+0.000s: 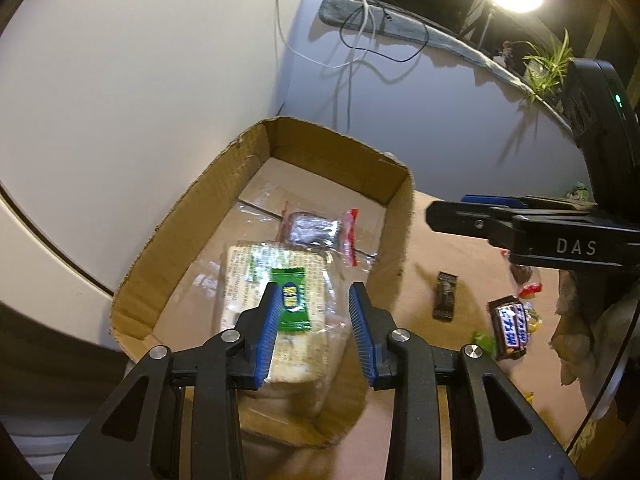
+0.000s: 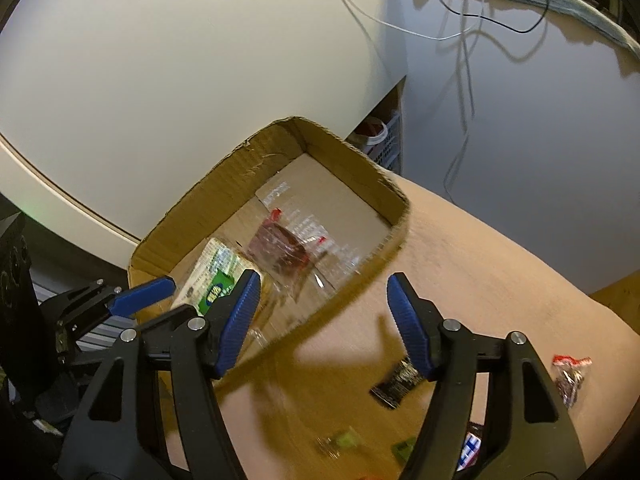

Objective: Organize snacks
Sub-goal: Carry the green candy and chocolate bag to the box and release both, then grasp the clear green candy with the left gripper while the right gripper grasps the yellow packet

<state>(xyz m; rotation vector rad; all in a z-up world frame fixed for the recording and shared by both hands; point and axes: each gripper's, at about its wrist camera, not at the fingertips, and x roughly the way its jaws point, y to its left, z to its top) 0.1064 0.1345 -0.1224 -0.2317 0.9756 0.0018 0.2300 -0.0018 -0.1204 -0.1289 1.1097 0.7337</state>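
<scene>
A shallow cardboard box [image 1: 200,216] [image 2: 224,168] sits on the tan table. Inside lie a large clear-wrapped biscuit pack [image 1: 256,276] [image 2: 208,264], a small green candy [image 1: 291,300] [image 2: 218,290] on top of it, and a clear pack with red ends [image 1: 320,230] [image 2: 284,248]. My left gripper [image 1: 313,300] is open above the box, its blue pads either side of the green candy, apart from it. My right gripper [image 2: 320,300] is open and empty over the box's near wall; in the left wrist view it shows from the side [image 1: 444,214].
Loose snacks lie on the table right of the box: a dark bar [image 1: 445,295] [image 2: 396,380], a Snickers bar [image 1: 509,326], a red-ended clear pack [image 2: 570,376], green candies [image 2: 340,440]. A white wall stands behind, with hanging cables [image 1: 352,52].
</scene>
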